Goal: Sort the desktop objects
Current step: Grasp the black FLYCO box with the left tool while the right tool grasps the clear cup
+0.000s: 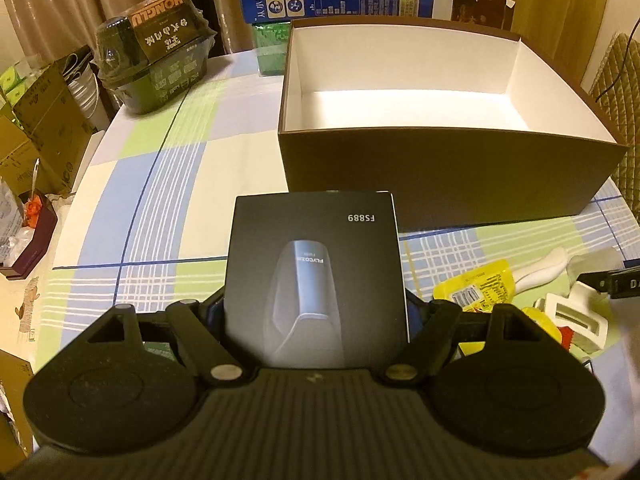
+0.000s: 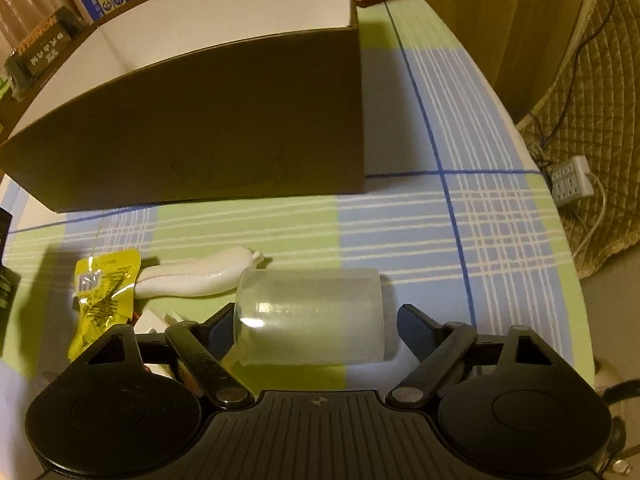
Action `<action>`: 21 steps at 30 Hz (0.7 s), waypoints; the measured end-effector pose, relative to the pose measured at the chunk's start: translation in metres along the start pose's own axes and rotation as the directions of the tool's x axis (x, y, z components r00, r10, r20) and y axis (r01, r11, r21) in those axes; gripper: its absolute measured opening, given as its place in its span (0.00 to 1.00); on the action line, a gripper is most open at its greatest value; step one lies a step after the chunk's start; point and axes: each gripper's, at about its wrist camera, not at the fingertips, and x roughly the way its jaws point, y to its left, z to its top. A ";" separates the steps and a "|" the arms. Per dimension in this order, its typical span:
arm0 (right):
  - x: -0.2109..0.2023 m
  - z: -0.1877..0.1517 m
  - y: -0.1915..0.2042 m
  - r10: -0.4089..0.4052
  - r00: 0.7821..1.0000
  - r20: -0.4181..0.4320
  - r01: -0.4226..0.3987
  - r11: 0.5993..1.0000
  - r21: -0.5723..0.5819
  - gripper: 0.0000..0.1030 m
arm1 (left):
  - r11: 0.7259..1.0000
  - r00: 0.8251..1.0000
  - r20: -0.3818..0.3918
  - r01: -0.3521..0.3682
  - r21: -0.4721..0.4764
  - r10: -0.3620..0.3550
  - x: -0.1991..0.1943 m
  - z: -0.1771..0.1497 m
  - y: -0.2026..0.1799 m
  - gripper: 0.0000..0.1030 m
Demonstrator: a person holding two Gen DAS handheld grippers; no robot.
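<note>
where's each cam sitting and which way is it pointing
Left wrist: on the left claw, angled down over the table at the open brown box; its fingers clamp a black carton.
Right wrist: on the right claw, angled down at a clear cup lying between its open fingers.
Shared: brown box, yellow packet, white handle, plaid tablecloth.

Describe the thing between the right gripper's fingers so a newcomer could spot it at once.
Start at the big brown open box on the checked tablecloth. In front of its near wall, a frosted translucent cup lies on its side between the right gripper fingers. Its neighbours, a white curved piece and a yellow packet, are opaque; it alone is see-through and cylindrical.
</note>
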 end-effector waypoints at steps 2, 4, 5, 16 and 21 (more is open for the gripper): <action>0.000 -0.001 0.003 -0.016 1.000 0.010 0.017 0.999 -0.041 0.68 | 1.000 1.000 0.000 -0.001 -0.001 0.001 -0.001 0.000 0.000 0.74; 0.000 -0.001 0.005 -0.018 1.000 0.012 0.019 0.997 -0.071 0.68 | 1.000 1.000 0.004 0.000 0.002 0.000 -0.004 -0.001 -0.002 0.74; -0.001 -0.002 0.004 -0.017 1.000 0.019 0.018 0.997 -0.081 0.67 | 1.000 1.000 0.007 0.000 0.002 0.000 -0.005 -0.001 -0.003 0.74; -0.036 0.002 -0.011 0.002 0.996 0.087 0.005 0.997 -0.075 0.67 | 0.999 0.997 0.066 0.026 0.021 -0.028 -0.028 0.011 -0.009 0.74; -0.066 0.023 -0.014 0.059 0.986 0.154 -0.048 0.996 -0.072 0.67 | 0.998 0.992 0.111 0.047 0.035 -0.050 -0.040 0.031 -0.012 0.74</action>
